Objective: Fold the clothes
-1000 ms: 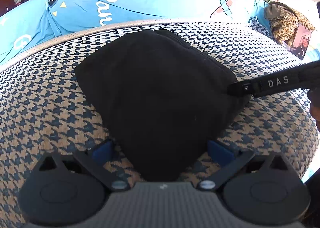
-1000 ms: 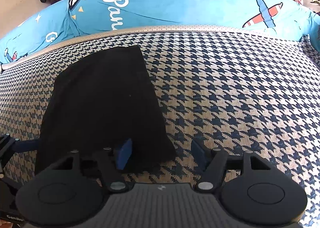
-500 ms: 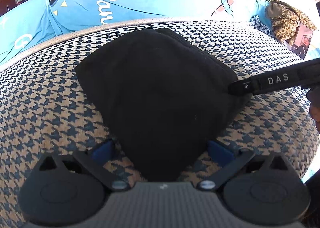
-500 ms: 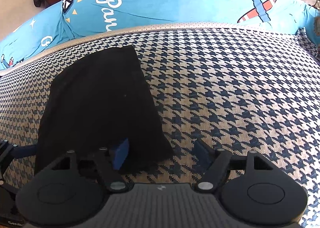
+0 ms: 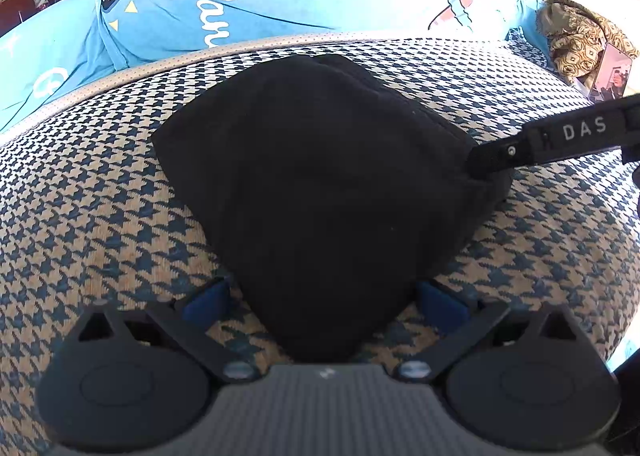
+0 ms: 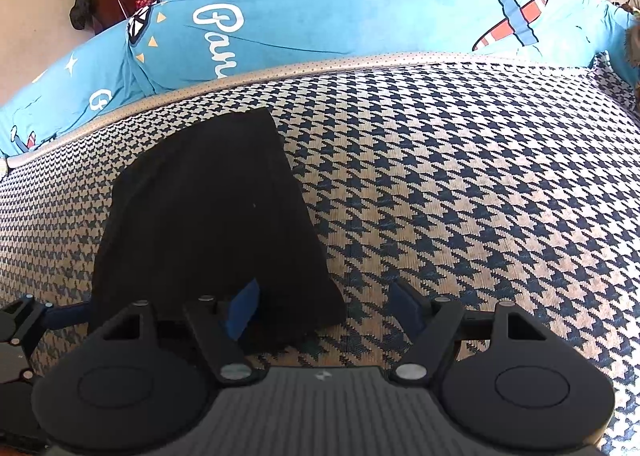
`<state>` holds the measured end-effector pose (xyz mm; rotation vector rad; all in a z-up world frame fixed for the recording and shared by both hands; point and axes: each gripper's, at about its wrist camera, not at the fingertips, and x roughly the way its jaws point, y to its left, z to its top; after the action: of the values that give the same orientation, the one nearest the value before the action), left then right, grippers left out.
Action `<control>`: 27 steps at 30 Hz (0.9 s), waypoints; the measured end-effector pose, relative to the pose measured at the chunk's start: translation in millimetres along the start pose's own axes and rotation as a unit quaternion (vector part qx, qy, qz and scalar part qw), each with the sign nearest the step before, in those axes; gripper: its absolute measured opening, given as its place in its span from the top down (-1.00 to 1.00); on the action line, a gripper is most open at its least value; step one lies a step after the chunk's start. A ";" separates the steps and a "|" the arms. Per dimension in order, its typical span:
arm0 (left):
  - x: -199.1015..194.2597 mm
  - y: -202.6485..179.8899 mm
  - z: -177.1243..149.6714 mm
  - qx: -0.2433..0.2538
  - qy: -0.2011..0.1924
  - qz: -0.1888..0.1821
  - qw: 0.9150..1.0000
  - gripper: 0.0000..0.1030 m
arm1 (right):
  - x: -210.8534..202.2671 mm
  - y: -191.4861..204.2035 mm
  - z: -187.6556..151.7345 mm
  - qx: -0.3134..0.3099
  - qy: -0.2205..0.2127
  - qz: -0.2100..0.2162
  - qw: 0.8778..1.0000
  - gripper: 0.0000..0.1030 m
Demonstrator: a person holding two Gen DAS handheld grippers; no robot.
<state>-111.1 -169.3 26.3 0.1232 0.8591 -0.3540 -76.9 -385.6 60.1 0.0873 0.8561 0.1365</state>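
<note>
Left wrist view: the left gripper (image 5: 324, 298) is standing wide, straddling the near corner of the folded black garment (image 5: 320, 176), which is lying mid-cushion (image 5: 80, 216). The right gripper (image 5: 492, 158) is touching its right corner.

Right wrist view: the right gripper (image 6: 324, 306) is spreading wide over the garment's (image 6: 208, 208) near right corner; open cushion (image 6: 460, 176) is stretching rightward.

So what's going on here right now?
A person is folding a black garment on a houndstooth cushion with two hand-held grippers. The left hand-held gripper is open, its fingers on either side of the garment's near corner. The right hand-held gripper is open at the other corner, one finger over the cloth. The garment lies as a compact bundle; neither is gripping it.
</note>
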 end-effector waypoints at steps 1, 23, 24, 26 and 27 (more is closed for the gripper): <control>0.0 0.1 0.1 0.000 0.000 0.000 1.000 -1.00 | -1.4 -1.2 0.3 0.003 -0.003 0.004 1.000 -0.40; -15.4 23.0 9.8 -0.043 -0.021 -0.013 0.999 -1.00 | 0.3 -8.4 -0.1 0.025 0.010 0.041 0.999 -0.40; -15.5 26.4 11.0 -0.048 -0.021 -0.013 0.999 -1.00 | 1.0 -8.1 -0.7 0.023 0.012 0.041 0.999 -0.40; -14.9 34.2 13.7 -0.060 -0.018 -0.014 0.998 -1.00 | 2.2 -7.6 -1.6 0.020 0.015 0.040 0.999 -0.40; -14.5 38.3 15.1 -0.067 -0.015 -0.014 0.998 -1.00 | 2.9 -7.6 -1.9 0.019 0.017 0.042 0.999 -0.40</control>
<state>-95.4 -133.5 45.8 -0.0179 0.8522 -0.3233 -75.8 -392.5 55.6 0.1568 0.8898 0.2010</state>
